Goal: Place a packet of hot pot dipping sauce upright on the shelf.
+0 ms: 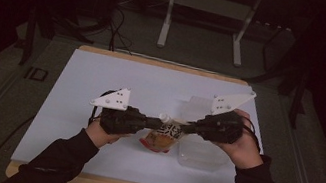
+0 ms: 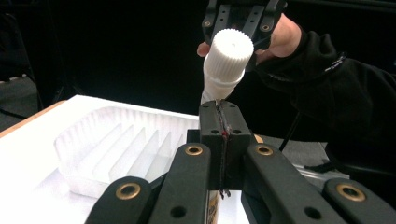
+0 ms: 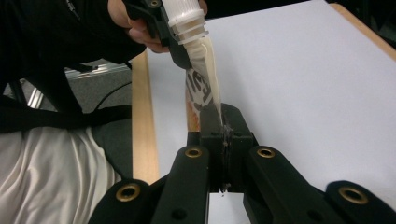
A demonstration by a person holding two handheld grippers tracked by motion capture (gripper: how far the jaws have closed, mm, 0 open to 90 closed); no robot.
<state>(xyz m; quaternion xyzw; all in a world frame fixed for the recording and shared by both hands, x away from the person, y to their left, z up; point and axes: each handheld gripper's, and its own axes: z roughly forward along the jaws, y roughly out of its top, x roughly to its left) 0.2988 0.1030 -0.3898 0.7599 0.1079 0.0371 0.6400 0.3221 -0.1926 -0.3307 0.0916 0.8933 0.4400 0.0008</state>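
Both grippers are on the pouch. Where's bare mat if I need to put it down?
The white mat is bare along its far edge and whole left half. Crowded at centre-right: the left gripper and right gripper pinch the spouted pouch there, beside the clear tray and the ribbed clear tray.

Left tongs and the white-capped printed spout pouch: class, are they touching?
Touching. The left gripper view shows the left tongs shut on the white-capped printed spout pouch's edge, below its cap.

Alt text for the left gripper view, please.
The left gripper has its black fingers shut on the edge of a spouted pouch, whose white ribbed cap points at the camera. A clear ridged plastic tray lies behind on the white table.
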